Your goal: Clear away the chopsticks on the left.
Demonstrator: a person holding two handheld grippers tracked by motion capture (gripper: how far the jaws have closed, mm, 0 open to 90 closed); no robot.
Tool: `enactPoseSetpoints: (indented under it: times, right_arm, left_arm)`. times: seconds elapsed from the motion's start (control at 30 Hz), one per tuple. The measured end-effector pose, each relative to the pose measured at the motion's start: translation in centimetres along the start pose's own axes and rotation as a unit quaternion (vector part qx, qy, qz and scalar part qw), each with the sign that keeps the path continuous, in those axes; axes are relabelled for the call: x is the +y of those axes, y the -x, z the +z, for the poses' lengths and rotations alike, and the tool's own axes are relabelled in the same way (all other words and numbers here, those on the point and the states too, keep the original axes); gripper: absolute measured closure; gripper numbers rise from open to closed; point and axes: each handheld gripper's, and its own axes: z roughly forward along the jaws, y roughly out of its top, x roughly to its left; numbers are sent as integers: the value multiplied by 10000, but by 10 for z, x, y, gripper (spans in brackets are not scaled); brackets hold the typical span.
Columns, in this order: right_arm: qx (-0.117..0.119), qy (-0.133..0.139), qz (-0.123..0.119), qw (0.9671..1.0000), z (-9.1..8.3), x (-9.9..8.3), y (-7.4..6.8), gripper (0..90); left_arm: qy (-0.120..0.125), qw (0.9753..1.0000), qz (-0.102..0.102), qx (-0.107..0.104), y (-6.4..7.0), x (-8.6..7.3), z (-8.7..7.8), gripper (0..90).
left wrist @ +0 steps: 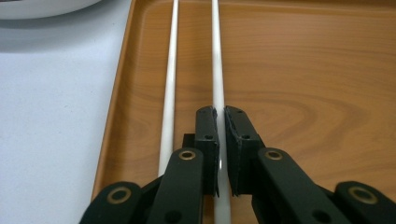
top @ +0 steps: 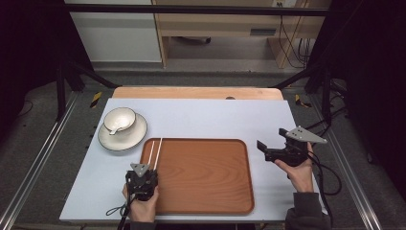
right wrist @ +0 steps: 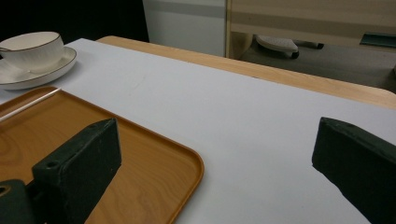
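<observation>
Two white chopsticks (top: 154,152) lie side by side along the left edge of the brown wooden tray (top: 206,182). My left gripper (top: 142,169) sits at their near ends. In the left gripper view its jaws (left wrist: 219,114) are shut on the right-hand chopstick (left wrist: 216,56), while the other chopstick (left wrist: 171,70) lies free just to the left. My right gripper (top: 272,139) hovers off the tray's right edge, over the white mat. Its jaws (right wrist: 219,149) are wide open and hold nothing.
A white bowl (top: 119,119) with a spoon in it stands on a white plate (top: 125,139) at the back left, beyond the tray's corner. The white mat (top: 215,120) covers the wooden table. Black frame posts flank both sides.
</observation>
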Motion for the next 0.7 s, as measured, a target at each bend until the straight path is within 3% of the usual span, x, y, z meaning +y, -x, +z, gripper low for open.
enactPoseSetpoints:
  times: [0.2,0.53,0.7]
  right_arm:
    - [-10,5,2,10000,0,0,0,17]
    - [-5,-4,-4,10000,0,0,0,17]
    - [-23,8,9,10000,0,0,0,17]
  left_arm:
    - [25,9998,139,160,4,-2,-2,838]
    - [-12,9999,124,111,2,-2,-3,787]
    - [340,9992,165,-161,-1,6,-16,693]
